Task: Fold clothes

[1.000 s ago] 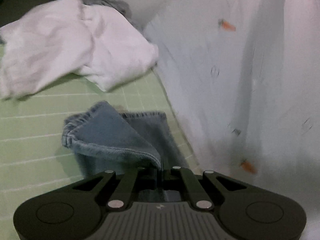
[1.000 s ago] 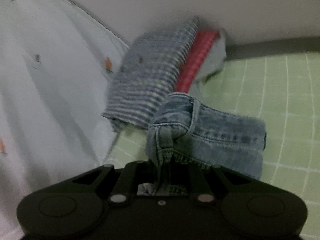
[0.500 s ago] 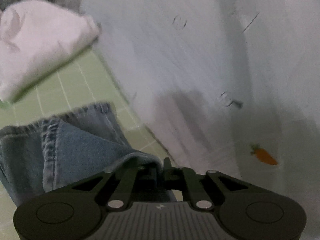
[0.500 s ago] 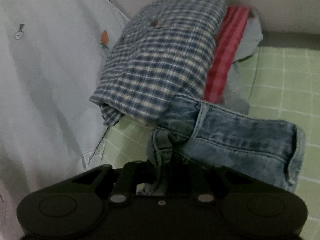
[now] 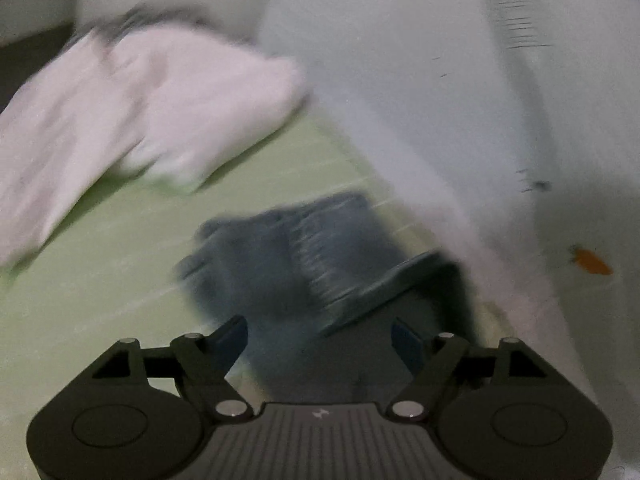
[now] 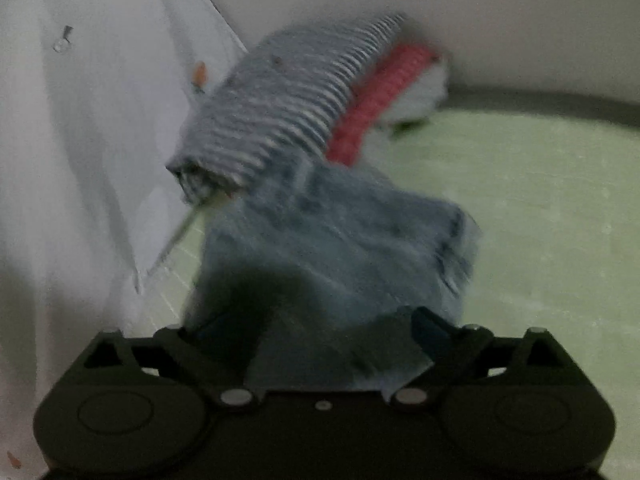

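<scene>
Left gripper is sitting wide open, blurry denim lying just ahead between the fingers, white clothes farther up-left.

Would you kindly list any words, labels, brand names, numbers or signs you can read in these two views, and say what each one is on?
No readable words or numbers in either view.
Left gripper body: a small pale lightning-bolt mark, a symbol, not text.
Pale printed sheet: orange carrot pictures and faint dark marks, too blurred to read.
Jeans and checked shirt: no label visible.
</scene>
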`<state>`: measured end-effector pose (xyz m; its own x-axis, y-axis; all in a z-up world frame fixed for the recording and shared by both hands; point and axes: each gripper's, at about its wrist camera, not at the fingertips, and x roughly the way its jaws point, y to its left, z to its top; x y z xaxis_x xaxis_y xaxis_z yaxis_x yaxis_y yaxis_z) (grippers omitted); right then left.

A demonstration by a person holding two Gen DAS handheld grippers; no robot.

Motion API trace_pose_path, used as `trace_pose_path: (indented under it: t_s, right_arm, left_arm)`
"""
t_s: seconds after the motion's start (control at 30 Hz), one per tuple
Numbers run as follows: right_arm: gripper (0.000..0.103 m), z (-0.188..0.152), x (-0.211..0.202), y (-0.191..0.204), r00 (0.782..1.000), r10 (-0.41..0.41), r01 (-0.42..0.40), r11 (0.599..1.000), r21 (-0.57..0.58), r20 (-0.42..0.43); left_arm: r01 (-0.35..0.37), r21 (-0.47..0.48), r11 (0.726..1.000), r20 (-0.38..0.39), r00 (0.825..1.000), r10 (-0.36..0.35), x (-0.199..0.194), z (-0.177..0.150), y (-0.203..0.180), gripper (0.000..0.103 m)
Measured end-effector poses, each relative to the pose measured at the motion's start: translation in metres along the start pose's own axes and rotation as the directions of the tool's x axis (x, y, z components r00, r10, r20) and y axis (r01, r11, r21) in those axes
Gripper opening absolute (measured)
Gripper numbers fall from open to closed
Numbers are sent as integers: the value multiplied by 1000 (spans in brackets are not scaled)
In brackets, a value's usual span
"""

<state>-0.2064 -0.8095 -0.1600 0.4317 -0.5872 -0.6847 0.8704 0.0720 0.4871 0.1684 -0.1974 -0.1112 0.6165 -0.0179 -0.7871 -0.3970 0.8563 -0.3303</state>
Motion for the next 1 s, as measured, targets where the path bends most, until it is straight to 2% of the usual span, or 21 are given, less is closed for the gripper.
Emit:
trace_pose_path:
  t_s: [0.1, 0.17, 0.2, 0.23, 0.3, 0.4, 0.43, 0.47, 0.5, 0.53, 0.57, 0.63, 0.67, 0.73, 0.77, 1.0]
  right_arm:
    - [98, -18, 0, -8, 999, -29, 30, 999, 32, -45]
    - [102, -26, 5, -6, 998, -41, 43, 998, 41, -46]
    - [102, -28, 7, -2, 998, -37, 38, 999, 20, -52]
    - [102, -28, 10, 3, 998, -32, 31, 999, -9, -60]
    - [102, -29, 15, 12, 997, -25, 21, 998, -54, -75]
    - [103, -33, 21, 22, 997, -30, 22, 994, -107, -75]
    - [99, -34, 21, 24, 997, -24, 15, 992, -124, -77]
    - [93, -35, 22, 27, 997, -18, 7, 990, -140, -79]
    - [78, -35, 22, 28, 996, -9, -5, 987, -159, -87]
    - [59, -35, 22, 30, 995, 1, -18, 984, -178, -96]
    - [53, -34, 22, 32, 994, 11, -32, 980, -196, -105]
    - [42, -33, 18, 32, 995, 17, -39, 972, -234, -98]
    - [40, -33, 16, 32, 995, 19, -41, 968, -248, -94]
    - [31, -30, 10, 28, 997, 10, -29, 970, -240, -81]
    - [18, -29, 7, 26, 997, 5, -22, 972, -234, -73]
    - [16, -26, -21, -4, 998, 5, -22, 964, -266, -65]
  left_arm:
    - [-5, -108, 994, -49, 999, 0, 7, -7, 23, 81]
    - [6, -131, 991, -57, 998, -14, 15, -10, 26, 84]
    - [9, -130, 992, -52, 999, -15, 19, -11, 25, 85]
    - [11, -122, 993, -40, 999, -16, 21, -12, 22, 91]
    - [30, -89, 996, -32, 999, -33, 28, -11, 14, 91]
    - [3, -24, 1000, -7, 1000, -4, 37, -8, -1, 91]
    - [-15, -8, 1000, 3, 1000, 15, 39, -8, -5, 86]
    - [-37, 5, 999, 16, 999, 37, 40, -8, -9, 72]
    - [-65, 18, 998, 30, 997, 64, 41, -8, -12, 61]
    - [-97, 35, 995, 42, 995, 95, 42, -9, -13, 42]
    - [-98, 34, 995, 42, 994, 97, 41, -9, -11, 25]
    - [-61, 5, 998, 24, 998, 60, 40, -8, -3, 15]
    - [-51, -10, 999, 16, 999, 51, 34, -10, 4, 11]
    - [-46, -41, 998, 2, 999, 46, 19, -17, 24, 9]
    - [-43, -57, 997, -5, 999, 43, 11, -20, 34, 8]
    - [-27, -167, 986, -52, 998, 19, -44, -45, 103, 8]
